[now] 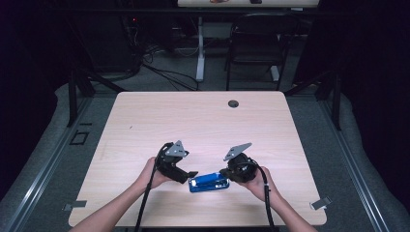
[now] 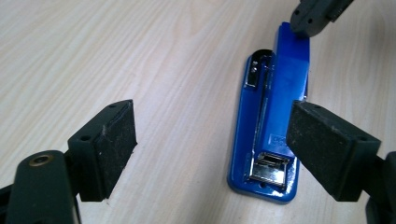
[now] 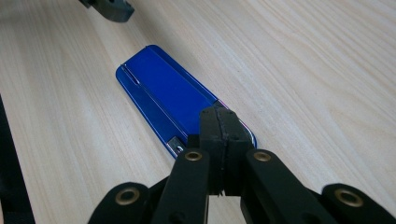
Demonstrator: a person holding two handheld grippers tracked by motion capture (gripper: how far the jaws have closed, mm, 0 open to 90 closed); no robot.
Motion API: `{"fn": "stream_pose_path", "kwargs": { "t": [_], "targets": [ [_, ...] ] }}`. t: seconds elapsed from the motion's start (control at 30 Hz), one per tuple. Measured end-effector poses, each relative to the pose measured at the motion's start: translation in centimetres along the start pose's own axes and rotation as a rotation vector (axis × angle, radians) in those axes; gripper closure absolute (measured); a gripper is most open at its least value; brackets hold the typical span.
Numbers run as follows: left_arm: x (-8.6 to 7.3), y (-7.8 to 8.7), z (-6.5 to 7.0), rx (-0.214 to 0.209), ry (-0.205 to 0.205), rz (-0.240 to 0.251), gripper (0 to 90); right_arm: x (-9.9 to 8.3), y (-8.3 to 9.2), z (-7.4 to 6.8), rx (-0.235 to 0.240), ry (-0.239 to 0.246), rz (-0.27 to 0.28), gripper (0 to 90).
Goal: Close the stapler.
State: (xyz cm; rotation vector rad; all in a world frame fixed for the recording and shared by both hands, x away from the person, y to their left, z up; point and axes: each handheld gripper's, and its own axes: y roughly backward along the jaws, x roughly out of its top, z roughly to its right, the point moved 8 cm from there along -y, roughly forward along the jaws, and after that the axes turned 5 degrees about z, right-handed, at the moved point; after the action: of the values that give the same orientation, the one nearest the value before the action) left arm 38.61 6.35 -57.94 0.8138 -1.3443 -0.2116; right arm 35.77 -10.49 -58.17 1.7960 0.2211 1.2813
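Note:
A blue stapler lies flat near the table's front edge, between my two grippers. In the left gripper view the stapler shows its metal anvil and hinge, and it lies partly behind the right-hand jaw. My left gripper stands open just left of it, with bare wood between the pads. My right gripper is shut, jaws pressed together, and its tip rests on the top of the near end of the stapler. That same tip shows at the stapler's far end in the left gripper view.
The light wooden table has a round cable hole near its far edge. Small metal clips sit at the front corners. A dark chair and a desk leg stand beyond the table.

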Motion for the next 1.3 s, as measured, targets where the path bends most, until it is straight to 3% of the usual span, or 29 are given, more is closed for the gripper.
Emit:
{"fn": "stream_pose_path", "kwargs": {
  "t": [0.33, 0.43, 0.53, 0.63, 0.7, 0.8, 0.97, 1.13, 1.3],
  "targets": [
    [0.1, 0.2, -0.7, 0.022, 0.031, 0.011, 15.1, -0.2, -0.3, 0.2, -0.006, -0.021, 0.003, 90.0],
    [0.1, 0.4, -0.8, 0.030, 0.026, 0.008, 15.1, -0.2, -0.3, 0.2, 0.029, -0.052, 0.017, 90.0],
    [0.1, 0.4, -0.9, 0.032, 0.024, 0.008, 15.1, -0.2, -0.2, 0.3, -0.008, -0.016, 0.001, 90.0],
    [-0.1, 0.5, -1.0, 0.030, 0.031, 0.005, 15.0, -0.1, -0.2, 0.4, -0.024, -0.020, 0.003, 87.1],
    [-0.2, 0.6, -1.1, 0.033, 0.032, 0.004, 15.0, 0.2, 0.0, 0.5, -0.019, -0.035, 0.039, 84.6],
    [-0.2, 0.7, -1.2, 0.035, 0.041, 0.013, 14.9, 0.6, 0.7, 0.7, -0.048, -0.021, 0.058, 79.4],
    [-0.2, 0.9, -1.4, 0.044, 0.046, 0.014, 14.8, 0.8, 1.2, 1.1, -0.067, -0.037, 0.080, 71.8],
    [-0.2, 1.4, -1.7, 0.057, 0.063, 0.020, 14.4, 0.9, 2.3, 1.7, -0.099, -0.055, 0.088, 52.6],
    [-0.5, 2.9, -2.7, 0.112, 0.099, 0.028, 13.9, 1.2, 4.2, 2.5, -0.142, -0.076, 0.108, 39.2]
  ]
}}
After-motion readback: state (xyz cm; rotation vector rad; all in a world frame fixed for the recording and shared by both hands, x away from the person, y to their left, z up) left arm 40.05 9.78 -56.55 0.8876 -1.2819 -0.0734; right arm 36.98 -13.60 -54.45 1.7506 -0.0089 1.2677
